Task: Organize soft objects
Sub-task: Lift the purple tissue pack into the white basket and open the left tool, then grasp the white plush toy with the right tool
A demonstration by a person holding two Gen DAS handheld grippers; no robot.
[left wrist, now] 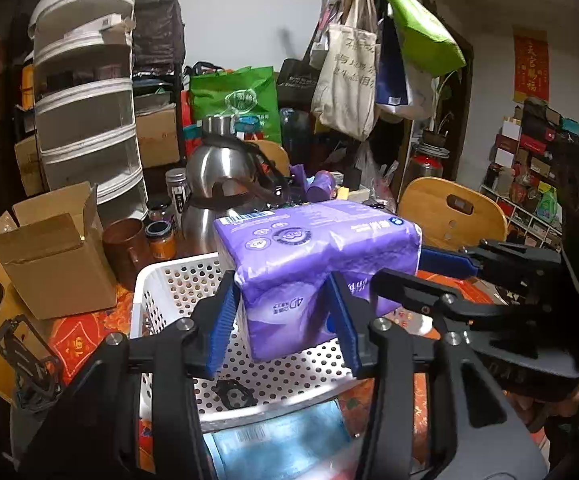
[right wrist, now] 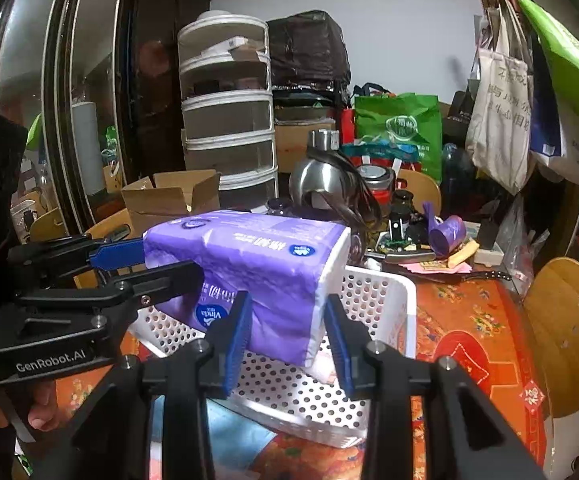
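Observation:
A purple pack of tissue paper (left wrist: 313,256) hangs in the air above a white perforated basket (left wrist: 169,292). My left gripper (left wrist: 285,320) is shut on the pack's near end. My right gripper (right wrist: 285,336) is shut on its other end (right wrist: 257,280), over the basket (right wrist: 385,300). Each gripper also shows in the other's view, the right one (left wrist: 441,276) at the right and the left one (right wrist: 145,264) at the left. A blue-wrapped soft pack (left wrist: 277,440) lies on the table just in front of the basket, partly hidden by my fingers.
The table has a red patterned cloth (right wrist: 469,320). Behind the basket stand an open cardboard box (left wrist: 49,252), a brown mug (left wrist: 123,244), jars, a steel kettle (left wrist: 225,184) and a purple bag roll (right wrist: 445,232). Wooden chairs (left wrist: 449,212) flank the table.

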